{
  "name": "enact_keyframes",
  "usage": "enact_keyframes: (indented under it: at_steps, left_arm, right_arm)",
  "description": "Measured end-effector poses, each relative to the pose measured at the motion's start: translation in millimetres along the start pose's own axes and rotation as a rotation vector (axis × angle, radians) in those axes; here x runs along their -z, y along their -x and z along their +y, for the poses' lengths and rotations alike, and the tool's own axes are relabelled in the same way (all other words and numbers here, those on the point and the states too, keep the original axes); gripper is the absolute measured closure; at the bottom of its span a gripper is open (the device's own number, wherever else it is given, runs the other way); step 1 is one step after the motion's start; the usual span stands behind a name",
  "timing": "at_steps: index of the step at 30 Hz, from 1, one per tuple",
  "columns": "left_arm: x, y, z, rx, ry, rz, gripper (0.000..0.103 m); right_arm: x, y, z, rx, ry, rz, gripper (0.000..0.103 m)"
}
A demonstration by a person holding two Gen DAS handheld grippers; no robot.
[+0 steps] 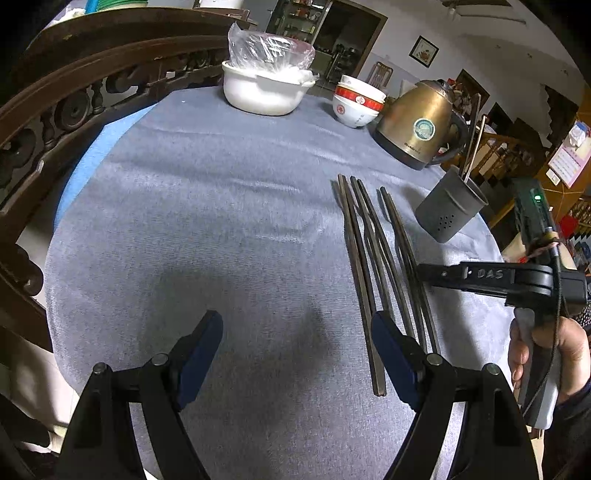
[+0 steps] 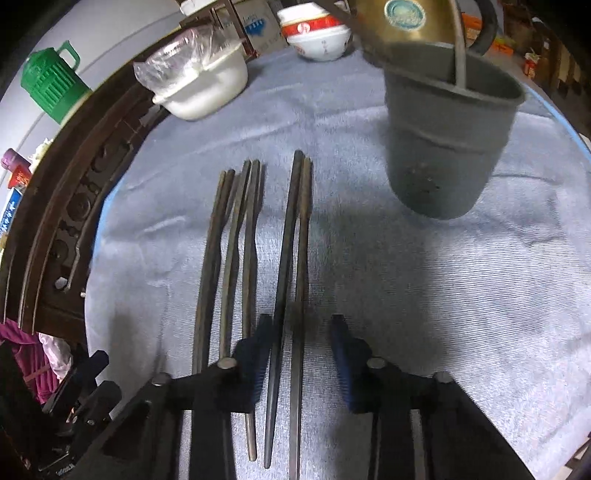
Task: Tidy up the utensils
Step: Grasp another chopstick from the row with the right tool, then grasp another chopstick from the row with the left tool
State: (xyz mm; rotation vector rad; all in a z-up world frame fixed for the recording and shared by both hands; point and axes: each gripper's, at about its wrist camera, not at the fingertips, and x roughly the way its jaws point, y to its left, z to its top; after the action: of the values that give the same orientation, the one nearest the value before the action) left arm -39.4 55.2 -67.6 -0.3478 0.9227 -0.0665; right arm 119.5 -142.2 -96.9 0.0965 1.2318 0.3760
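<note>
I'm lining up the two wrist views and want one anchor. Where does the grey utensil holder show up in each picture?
Left wrist view: the grey utensil holder stands at right of centre, just beyond the chopsticks and in front of the brass kettle.
Right wrist view: the holder fills the upper right, large and close.
Shared landmark: the red and white bowls at the far edge of the table.

Bare cloth (image 1: 207, 206) left of chopsticks (image 1: 373, 254); holder (image 1: 448, 208) beyond
</note>
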Motion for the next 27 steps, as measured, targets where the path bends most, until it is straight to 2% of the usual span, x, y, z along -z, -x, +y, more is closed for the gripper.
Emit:
enact_keyframes:
  at_steps: [4, 9, 13, 15, 20, 27]
  left_arm:
    - [-3.1, -6.6, -5.7, -0.014, -0.023, 0.013, 0.02]
    - [-15.1, -19.6, -21.1, -0.019, -0.059, 0.026, 0.02]
    - [-27.1, -42.5, -42.7, -0.072, -0.126, 0.07, 0.02]
    - [-29.6, -53.9, -47.2, -0.093, -0.13, 0.104, 0.02]
    - [-29.5, -70.9, -45.3, -0.141, -0.118, 0.157, 0.024]
    - [-26.3, -66.3, -36.5, -0.175, -0.12, 0.146, 0.025]
  right_arm:
    - [2.9, 1.1, -9.4, 0.014, -0.019, -0.002, 0.093]
    - [6.7, 4.5, -20.7, -0.009, -0.037, -0.008, 0.094]
    - [9.9, 5.1, -24.8, -0.034, -0.044, -0.016, 0.094]
    - [11.2, 5.9, -29.2, -0.052, -0.05, -0.02, 0.094]
    - [14.7, 6.4, -34.9, -0.085, -0.059, -0.027, 0.094]
    - [15.4, 7.6, -39.9, -0.107, -0.065, -0.035, 0.094]
